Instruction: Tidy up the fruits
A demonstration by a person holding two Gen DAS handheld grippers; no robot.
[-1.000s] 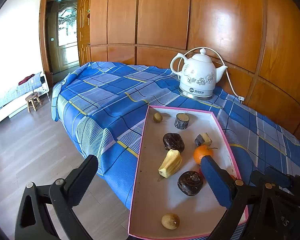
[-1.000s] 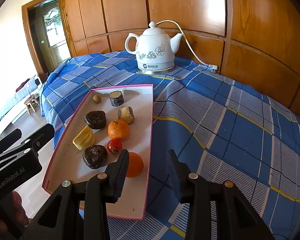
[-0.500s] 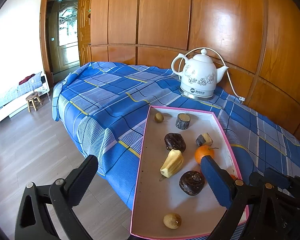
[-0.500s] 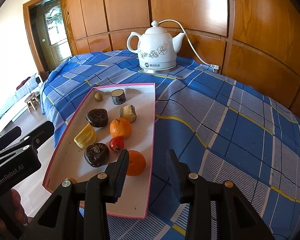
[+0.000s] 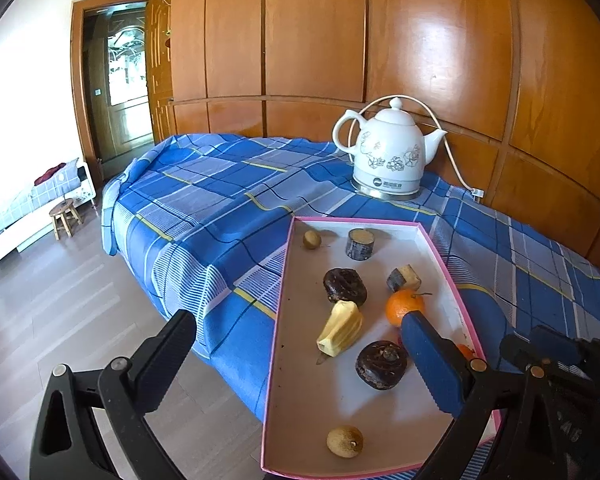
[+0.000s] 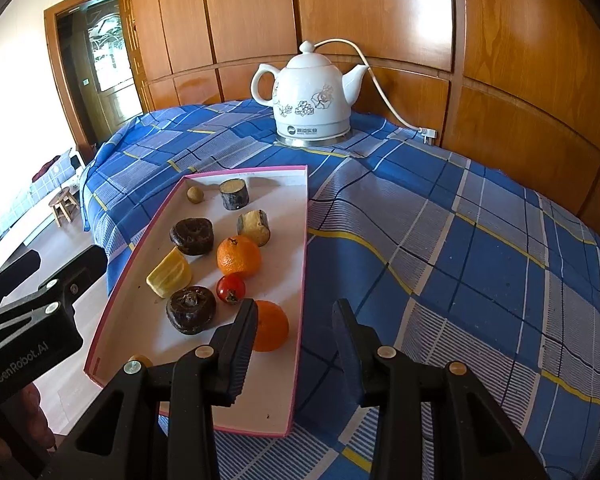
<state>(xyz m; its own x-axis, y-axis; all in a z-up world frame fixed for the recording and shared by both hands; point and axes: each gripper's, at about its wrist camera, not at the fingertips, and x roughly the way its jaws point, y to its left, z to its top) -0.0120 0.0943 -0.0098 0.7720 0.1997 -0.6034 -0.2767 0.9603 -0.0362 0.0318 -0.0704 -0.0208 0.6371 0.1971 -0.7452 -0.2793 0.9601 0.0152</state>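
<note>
Both tongs hang released and empty, the left gripper (image 5: 296,340) spread wide and the right gripper (image 6: 296,332) narrower, over the near end of a pink-rimmed tray (image 6: 305,216) on the blue checked cloth (image 6: 460,248), holding two oranges (image 6: 238,257), one tomato (image 6: 231,289), two dark fruits (image 6: 191,310), two longans (image 5: 344,441), a yellow piece (image 6: 169,273) and two cut chunks (image 6: 233,193).

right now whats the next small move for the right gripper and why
Probably ease the right gripper forward and slightly left, down toward the near orange. Its jaws are open and empty, that orange sits right beside its left finger at the tray's near right edge, and nothing is grasped yet.
</note>
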